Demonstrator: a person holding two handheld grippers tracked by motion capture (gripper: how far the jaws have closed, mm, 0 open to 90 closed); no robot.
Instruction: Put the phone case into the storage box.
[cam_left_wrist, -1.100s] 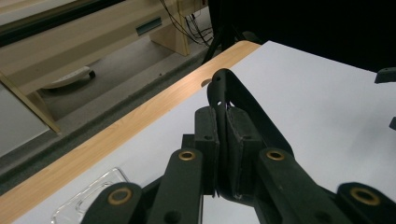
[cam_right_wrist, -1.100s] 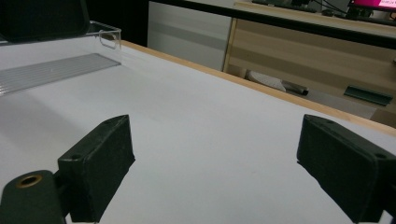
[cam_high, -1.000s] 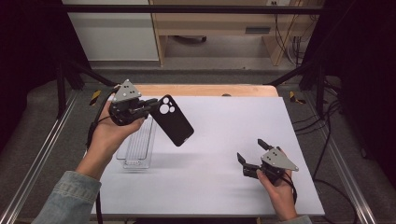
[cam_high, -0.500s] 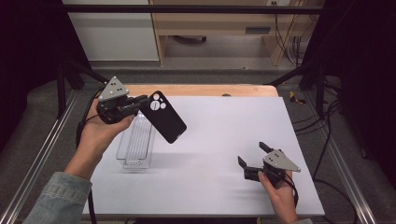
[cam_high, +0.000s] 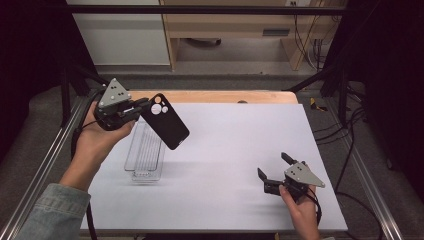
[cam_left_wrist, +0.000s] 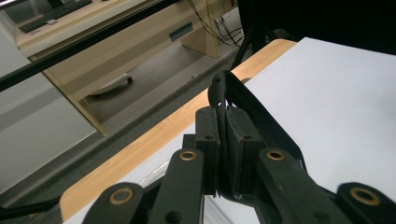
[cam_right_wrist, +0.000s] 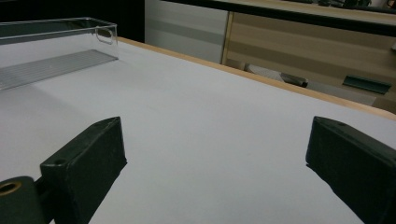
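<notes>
A black phone case (cam_high: 167, 125) with round camera cut-outs hangs tilted in the air above the far left of the white table (cam_high: 230, 150). My left gripper (cam_high: 142, 106) is shut on its upper edge. In the left gripper view the two pads (cam_left_wrist: 210, 135) pinch the thin rim of the case (cam_left_wrist: 261, 121), which runs off to the right. My right gripper (cam_high: 272, 165) rests low at the near right of the table. Its jaws have just been opening and stand wide apart with nothing between them (cam_right_wrist: 215, 154).
A clear plastic tray (cam_high: 145, 155) lies on the table's left side, below the held case; it also shows as a clear tray (cam_right_wrist: 46, 60) far off in the right gripper view. A wooden strip (cam_high: 210, 96) edges the far side. Metal rails run along both sides.
The left hand has carried the phone case leftward and a little up, so it now hangs over the tray's far end. The right hand has stayed put, its jaws slightly wider.
</notes>
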